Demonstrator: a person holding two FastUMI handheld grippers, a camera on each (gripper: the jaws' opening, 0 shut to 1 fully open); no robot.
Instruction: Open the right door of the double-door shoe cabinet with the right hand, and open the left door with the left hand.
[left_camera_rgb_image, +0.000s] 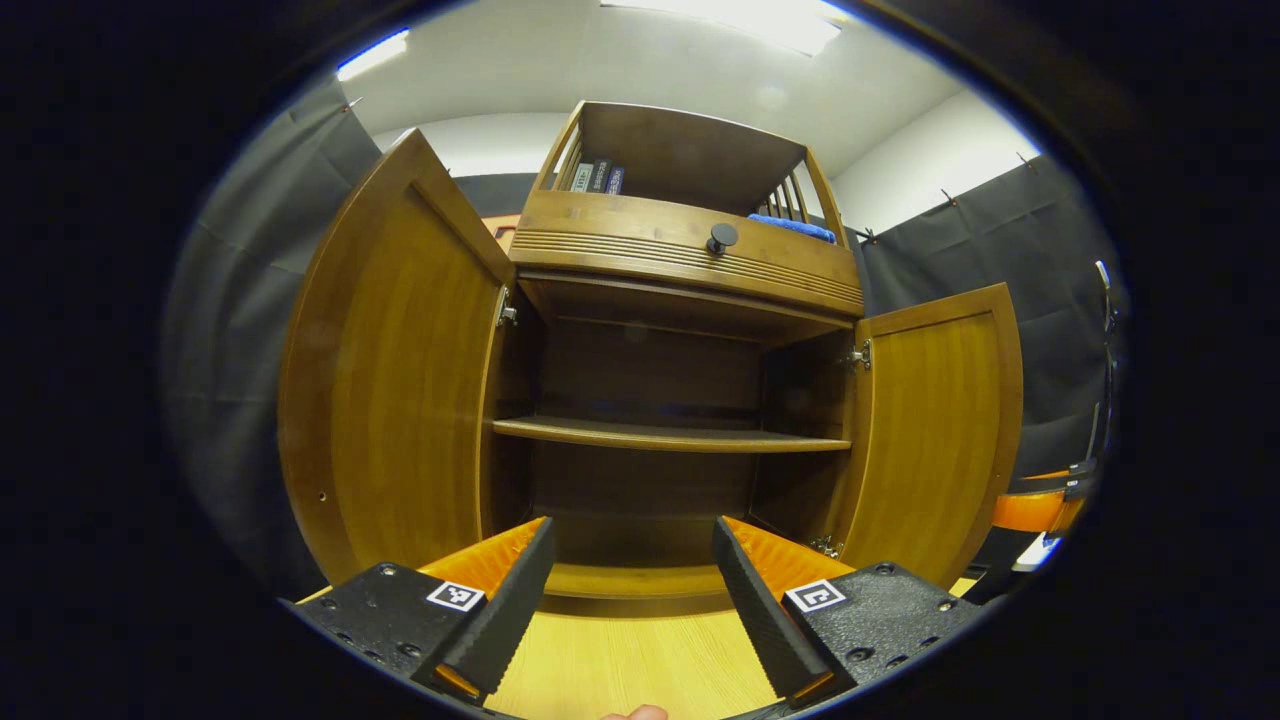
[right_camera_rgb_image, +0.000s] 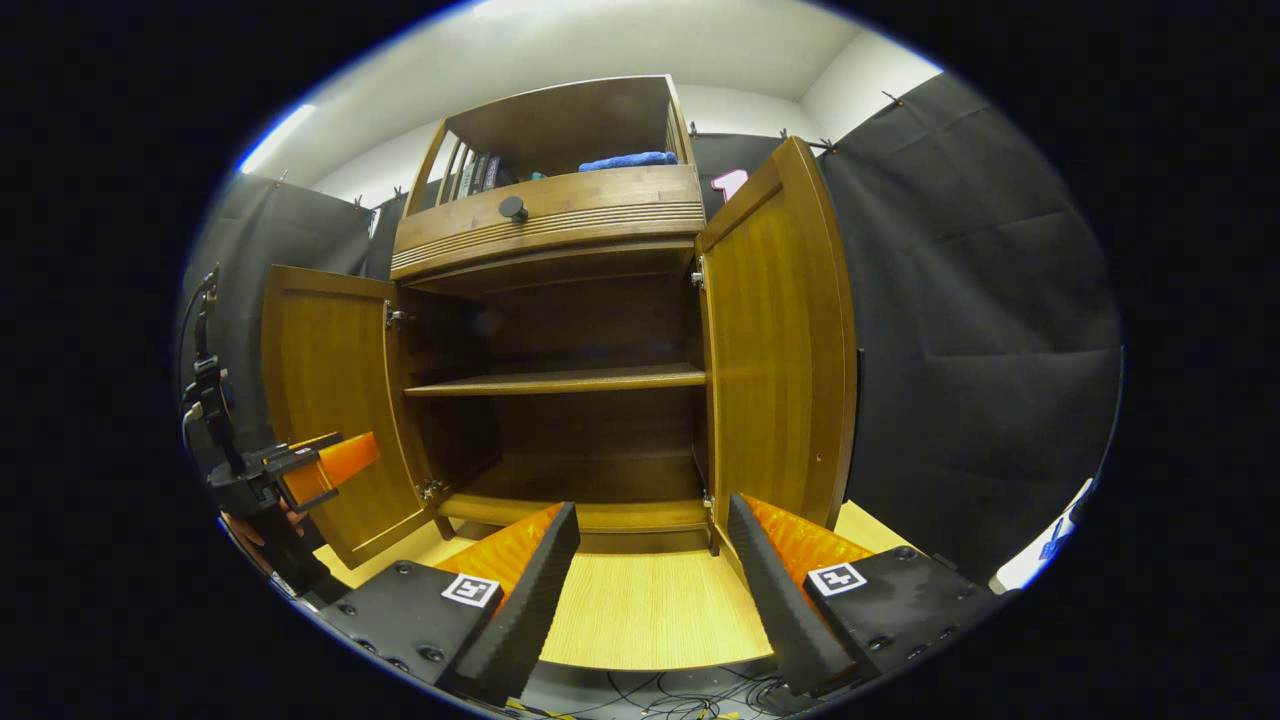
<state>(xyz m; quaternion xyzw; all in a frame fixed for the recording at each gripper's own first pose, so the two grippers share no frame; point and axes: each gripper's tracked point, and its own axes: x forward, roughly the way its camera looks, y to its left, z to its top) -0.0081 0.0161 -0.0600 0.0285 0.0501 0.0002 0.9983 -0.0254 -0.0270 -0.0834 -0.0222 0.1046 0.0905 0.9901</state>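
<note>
Cabinet (left_camera_rgb_image: 680, 270) stands on the pale surface (left_camera_rgb_image: 630, 660), straight ahead of both grippers. Left door (left_camera_rgb_image: 400, 360) and right door (right_camera_rgb_image: 780, 340) are swung wide, baring the shelf (right_camera_rgb_image: 560, 380). Left gripper (left_camera_rgb_image: 635, 570) and right gripper (right_camera_rgb_image: 650, 560) hang back, fingers wide and empty, so both openings look done.

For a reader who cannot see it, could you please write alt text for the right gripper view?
A wooden cabinet stands with both doors swung open, left door and right door, showing a bare shelf. The right gripper hangs open in front, and the left gripper shows by the left door.
</note>
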